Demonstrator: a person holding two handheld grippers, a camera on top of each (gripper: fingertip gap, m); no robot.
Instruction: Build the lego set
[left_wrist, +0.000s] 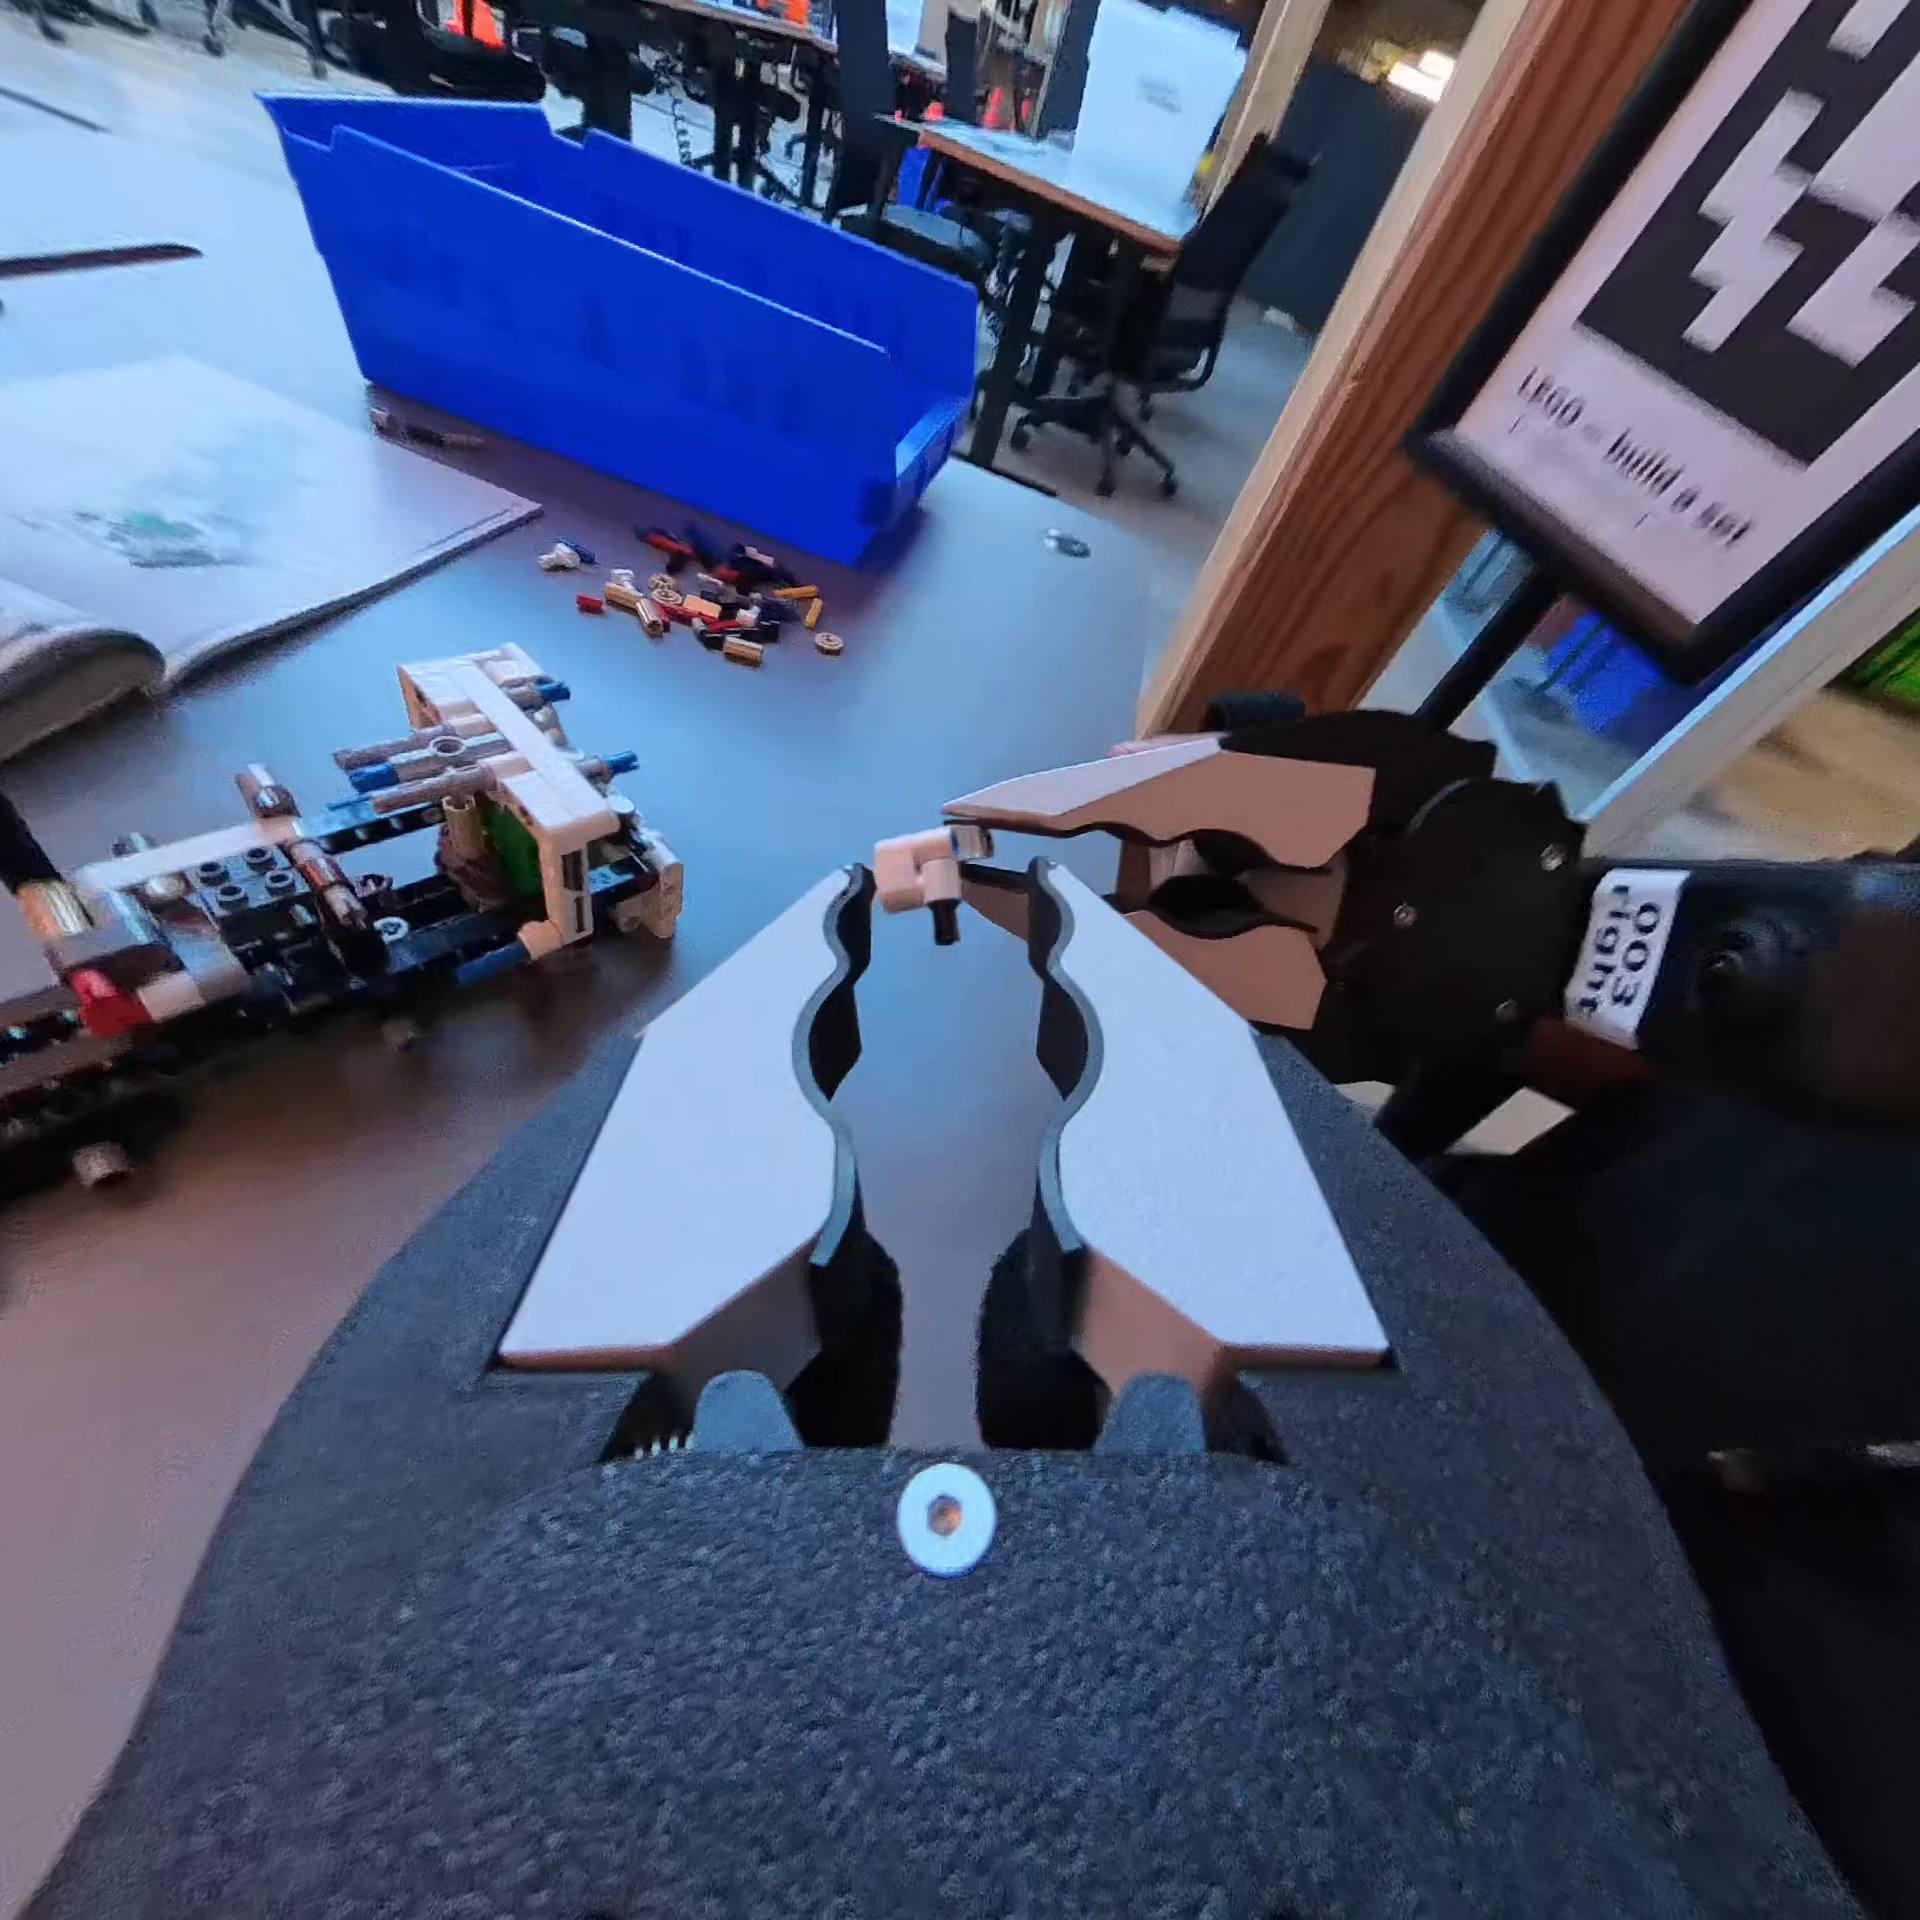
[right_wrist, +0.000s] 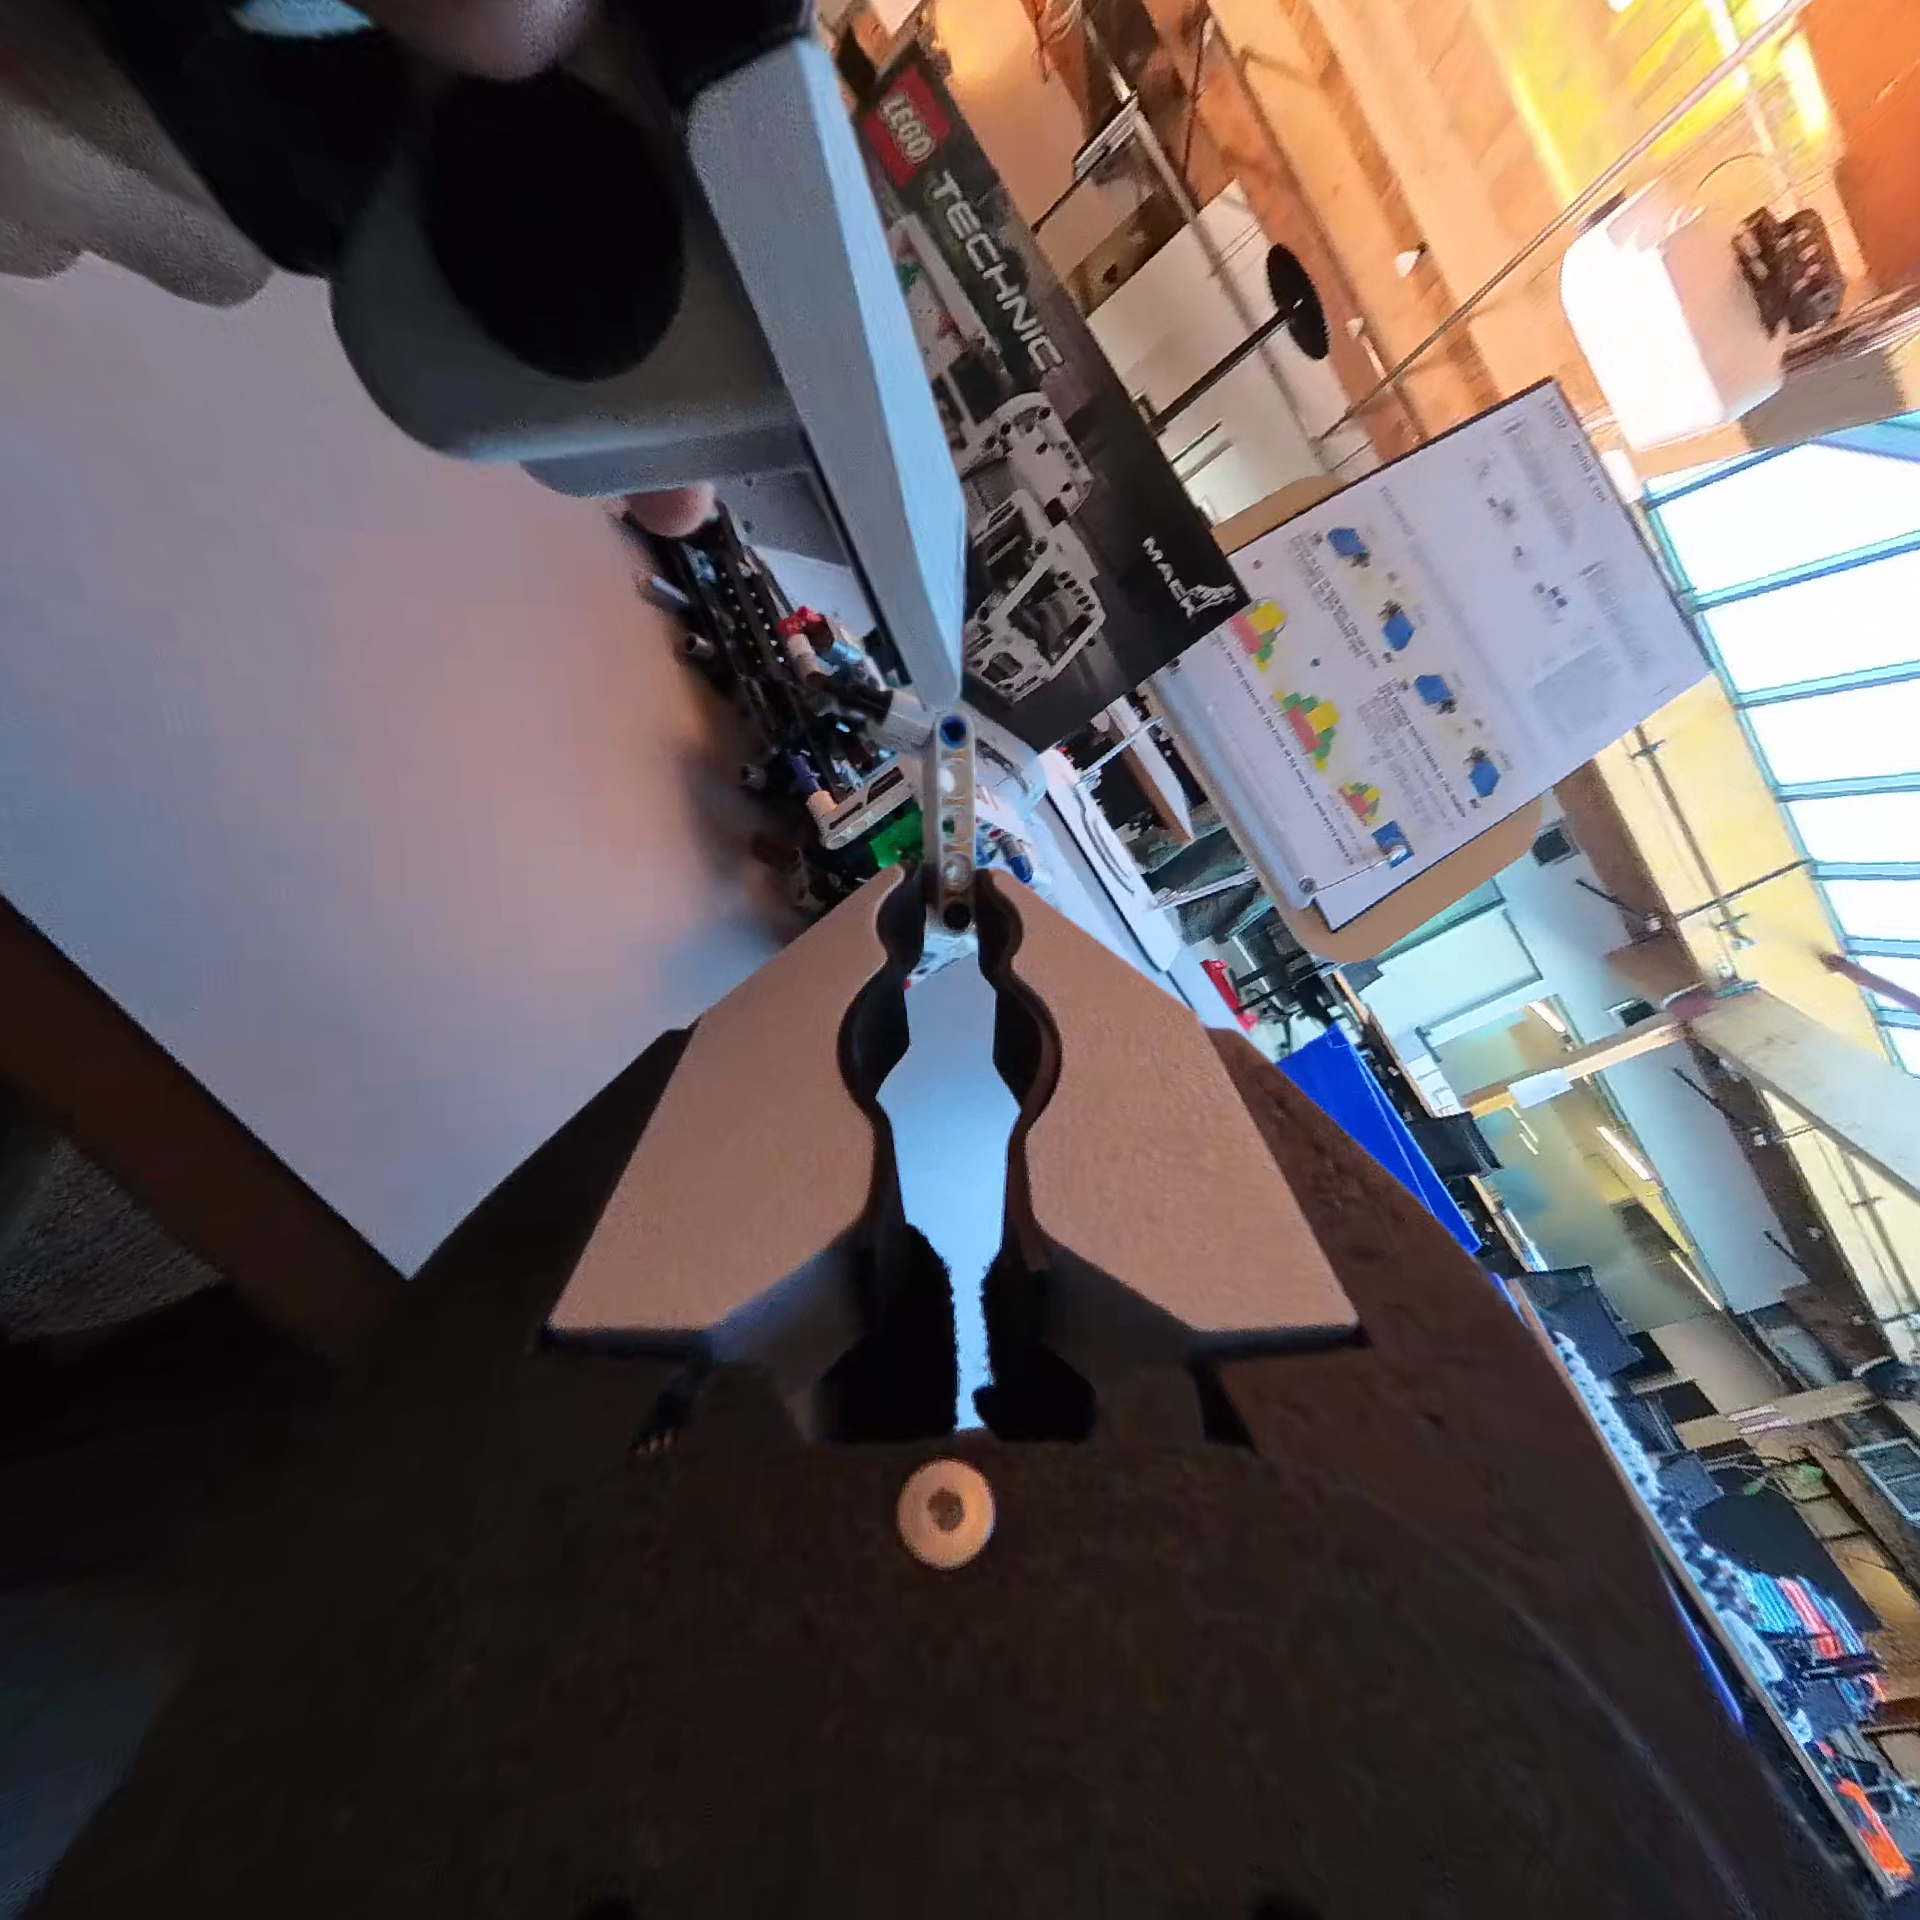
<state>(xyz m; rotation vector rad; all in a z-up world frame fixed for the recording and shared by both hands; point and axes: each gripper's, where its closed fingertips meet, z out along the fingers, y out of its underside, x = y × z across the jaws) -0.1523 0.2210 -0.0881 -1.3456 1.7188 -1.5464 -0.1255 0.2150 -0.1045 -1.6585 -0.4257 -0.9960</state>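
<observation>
Left wrist view: the left gripper (left_wrist: 948, 883) stands spread and empty. Just beyond it, at twelve o'clock, the right gripper (left_wrist: 961, 842) pinches a small white plastic connector piece with a black pin (left_wrist: 914, 871) — a mid-air handover, I judge. The half-built black-and-white studded model (left_wrist: 343, 883) lies at nine o'clock.

Right wrist view: the right gripper (right_wrist: 948, 888) nips that piece, here a holed strip (right_wrist: 952, 821); next the left gripper must close squarely.

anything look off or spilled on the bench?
Mostly normal. Loose lego pieces lie scattered on the table beside the blue bin, not in it. The half-built model lies intact. Right claw grips a small white part.
</observation>
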